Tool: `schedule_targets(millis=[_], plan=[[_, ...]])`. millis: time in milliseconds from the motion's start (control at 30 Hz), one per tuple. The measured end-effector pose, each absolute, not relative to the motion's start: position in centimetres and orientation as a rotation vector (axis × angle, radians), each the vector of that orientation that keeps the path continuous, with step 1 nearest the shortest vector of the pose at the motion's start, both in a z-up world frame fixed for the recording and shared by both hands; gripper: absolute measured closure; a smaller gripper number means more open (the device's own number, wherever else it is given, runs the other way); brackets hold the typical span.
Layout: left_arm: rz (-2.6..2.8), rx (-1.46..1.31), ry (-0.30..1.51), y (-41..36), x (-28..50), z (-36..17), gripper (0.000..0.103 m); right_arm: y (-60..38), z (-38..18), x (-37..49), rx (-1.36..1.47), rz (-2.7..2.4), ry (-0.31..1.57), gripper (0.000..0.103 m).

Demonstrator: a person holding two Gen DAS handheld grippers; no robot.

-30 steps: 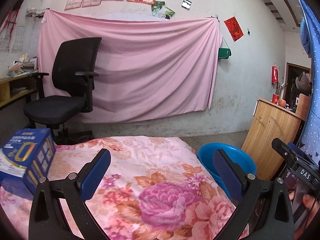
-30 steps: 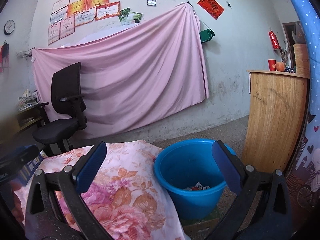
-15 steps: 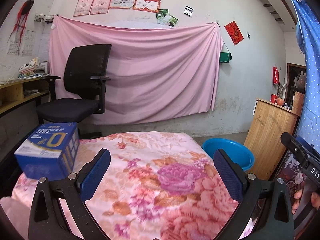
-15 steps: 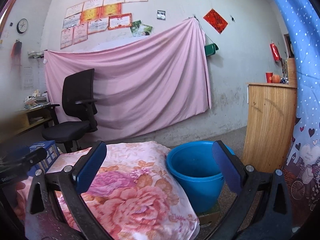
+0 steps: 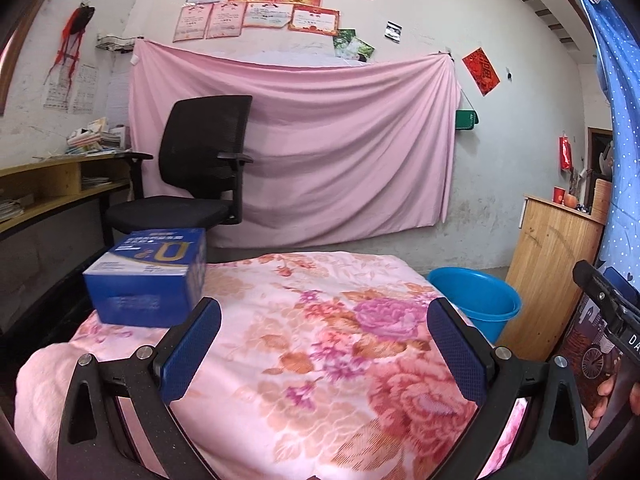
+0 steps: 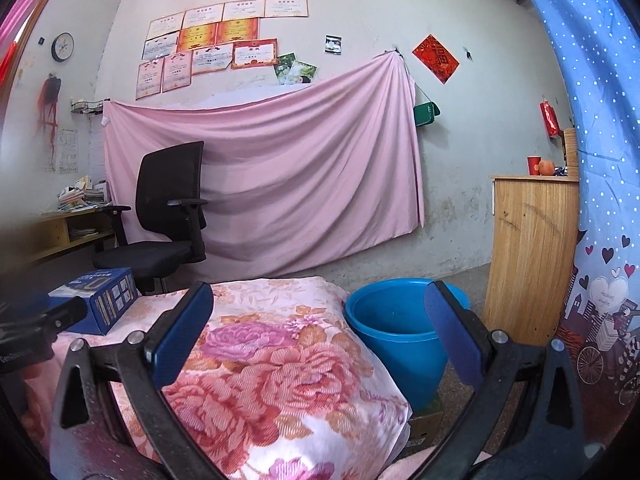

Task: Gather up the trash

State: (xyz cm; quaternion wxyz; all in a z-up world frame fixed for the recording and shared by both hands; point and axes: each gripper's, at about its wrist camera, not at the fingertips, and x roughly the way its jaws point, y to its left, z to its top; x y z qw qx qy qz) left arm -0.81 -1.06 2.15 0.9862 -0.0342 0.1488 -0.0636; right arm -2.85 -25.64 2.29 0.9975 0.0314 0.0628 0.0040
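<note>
Beside floral blanket (image 6: 280,364), blue bucket (image 6: 396,344) interior shows nothing discernible.

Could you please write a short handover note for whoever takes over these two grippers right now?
Left gripper: open, empty, held above the floral blanket.
Right gripper: open, empty, above the blanket's right edge, near the blue bucket.
Things: the bucket stands on the floor just right of the blanket, beside the wooden cabinet. A blue box sits on the blanket's far left corner.
Done: no loose trash shows on the blanket; the bucket's contents cannot be seen from here.
Left: if the box counts as trash, it is the one item still to move to the bucket.
</note>
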Motion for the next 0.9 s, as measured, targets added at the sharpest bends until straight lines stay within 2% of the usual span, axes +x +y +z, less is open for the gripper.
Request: schedule_targets(millis=[433, 900], plan=[[-0.115, -0.031, 0.310, -1.0, -3.3, -0.5, 0.002, -25.0, 0.7, -4.9, 0.047, 0.017, 0.119, 0.000], [-0.105, -0.033, 0.321, -0.6, -2.7, -1.4, 0.002, -25.0, -0.5, -3.2, 0.062, 0.023, 0.211, 0.000]])
